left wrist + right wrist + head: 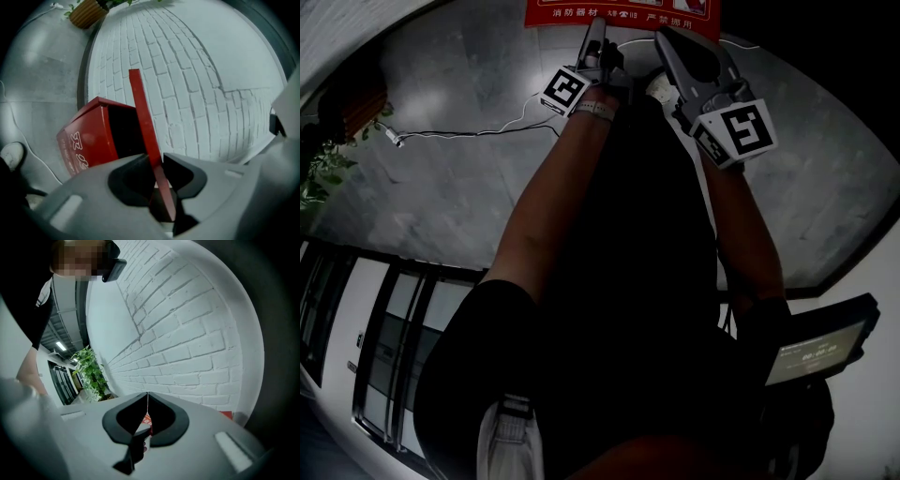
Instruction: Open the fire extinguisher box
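The red fire extinguisher box (89,140) stands on the floor against a white brick wall (197,79), with its dark inside showing. Its thin red door (140,108) stands swung out, edge-on to me. My left gripper (157,158) is shut on the door's edge, one pad pressing on each face. In the head view the left gripper (598,30) reaches the box's red top (619,11). My right gripper (147,397) is shut with nothing in it, its tips meeting; it hovers beside the left one, also seen as the right gripper (670,39) in the head view.
A potted plant (89,11) in a wicker pot stands by the wall beyond the box. A white cable (459,131) runs over the grey floor. Another leafy plant (91,366) and glass doors (394,337) lie to the left. A shoe (11,154) is near the box.
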A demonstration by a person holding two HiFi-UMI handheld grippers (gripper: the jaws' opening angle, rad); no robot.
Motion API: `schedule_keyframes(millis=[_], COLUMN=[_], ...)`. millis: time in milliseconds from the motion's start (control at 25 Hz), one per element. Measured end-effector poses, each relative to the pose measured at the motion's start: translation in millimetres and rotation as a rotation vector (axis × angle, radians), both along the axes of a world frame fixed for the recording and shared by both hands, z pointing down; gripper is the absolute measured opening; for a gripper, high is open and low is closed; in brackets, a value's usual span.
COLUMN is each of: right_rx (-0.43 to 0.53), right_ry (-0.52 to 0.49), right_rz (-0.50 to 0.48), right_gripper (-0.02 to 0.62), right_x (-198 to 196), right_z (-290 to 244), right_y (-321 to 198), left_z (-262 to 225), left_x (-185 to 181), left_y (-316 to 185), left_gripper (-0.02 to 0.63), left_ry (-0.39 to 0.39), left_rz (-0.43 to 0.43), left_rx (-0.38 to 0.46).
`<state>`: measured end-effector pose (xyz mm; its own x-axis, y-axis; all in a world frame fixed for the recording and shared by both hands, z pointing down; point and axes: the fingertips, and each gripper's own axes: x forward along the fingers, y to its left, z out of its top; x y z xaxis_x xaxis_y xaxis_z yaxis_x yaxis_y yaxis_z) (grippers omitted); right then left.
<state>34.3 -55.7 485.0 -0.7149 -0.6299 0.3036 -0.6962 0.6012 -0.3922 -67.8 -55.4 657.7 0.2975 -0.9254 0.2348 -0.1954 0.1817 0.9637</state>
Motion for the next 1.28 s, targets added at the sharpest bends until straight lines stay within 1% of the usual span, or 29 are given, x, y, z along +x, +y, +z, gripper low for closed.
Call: schedule_keyframes(millis=[160,320,560,760,840,1000,1280], right_rx=[0.021,0.04,0.048,0.055,0.057,0.057,0.035], right_ry=[-0.018,-0.025,-0.028,-0.03,-0.031,-0.034,-0.03], right_rz=[-0.002,-0.003,-0.002,0.009,0.017,0.034,0.068], right_gripper=[0.009,0.009,0.009,0.009,0.009,0.009,0.009], right_x=[-8.8,-11.1,-25.2,-25.6,-25.5,-30.4,-22.4], right_z=[-3.5,-5.8,-7.4,-9.1,-9.4,-11.1,-5.9], right_y=[-8.4,-5.1,-25.3,-30.2,-33.3,-39.6,-39.1], left_z=[-3.2,-9.6,-23.2,-33.6,-36.9,-49.3,-57.6], left_x=[-10.8,-12.8,-29.3,-35.5,-38.2,-49.8,-53.4], left_y=[-13.1,-22.9,-63.1,-85.8,-96.8,-123.4,-166.9], left_gripper=[0.1,0.101,0.101,0.101,0.103,0.103,0.115], left_ry=[-0.019,-0.023,-0.025,-0.025,-0.025,-0.061,-0.058], left_rz=[-0.002,-0.005,-0.01,0.001,0.003,0.028,0.025], left_rx=[0.018,0.053,0.1,0.161,0.169,0.21,0.236])
